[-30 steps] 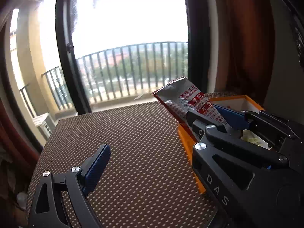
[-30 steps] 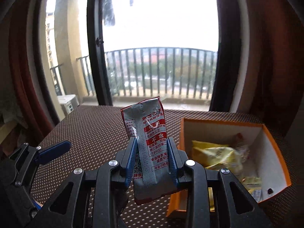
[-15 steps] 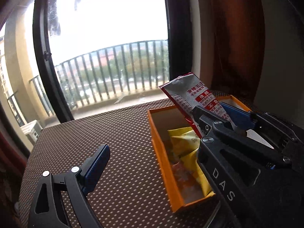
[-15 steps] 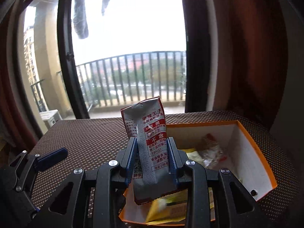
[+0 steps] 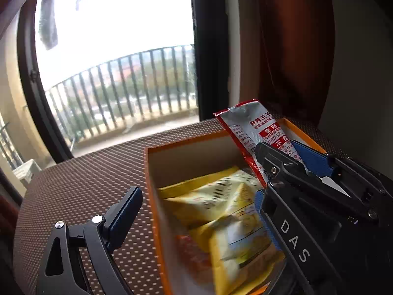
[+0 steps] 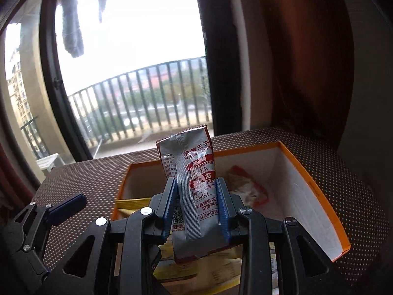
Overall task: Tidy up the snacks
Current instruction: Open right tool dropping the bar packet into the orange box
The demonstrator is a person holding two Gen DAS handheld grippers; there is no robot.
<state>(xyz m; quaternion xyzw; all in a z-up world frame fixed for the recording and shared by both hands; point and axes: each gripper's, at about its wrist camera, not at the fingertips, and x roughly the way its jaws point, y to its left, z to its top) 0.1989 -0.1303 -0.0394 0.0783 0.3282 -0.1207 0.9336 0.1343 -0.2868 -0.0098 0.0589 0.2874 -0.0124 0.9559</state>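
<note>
A red and silver snack packet (image 6: 196,172) stands upright between the blue pads of my right gripper (image 6: 196,191), which is shut on its lower half. The packet hangs over the open orange box (image 6: 316,191); the left wrist view shows it above the box's far right corner (image 5: 253,130). Inside the box lie yellow snack packets (image 5: 226,211) and a red and white packet (image 6: 248,189). My left gripper (image 5: 196,196) is open with nothing held. Its left finger (image 5: 122,211) hovers over the tablecloth just outside the box's left wall, and its right finger is mostly hidden behind the right gripper (image 5: 282,150).
The box sits on a table with a brown dotted cloth (image 5: 81,184). Beyond it are a dark-framed glass door (image 5: 206,49) and a balcony railing (image 5: 122,93). A reddish curtain (image 6: 307,61) and a wall stand close behind the box on the right.
Both grippers have moved right toward the box. The box now fills the lower middle of both views, and the held packet has gone from beside the box to over it.
</note>
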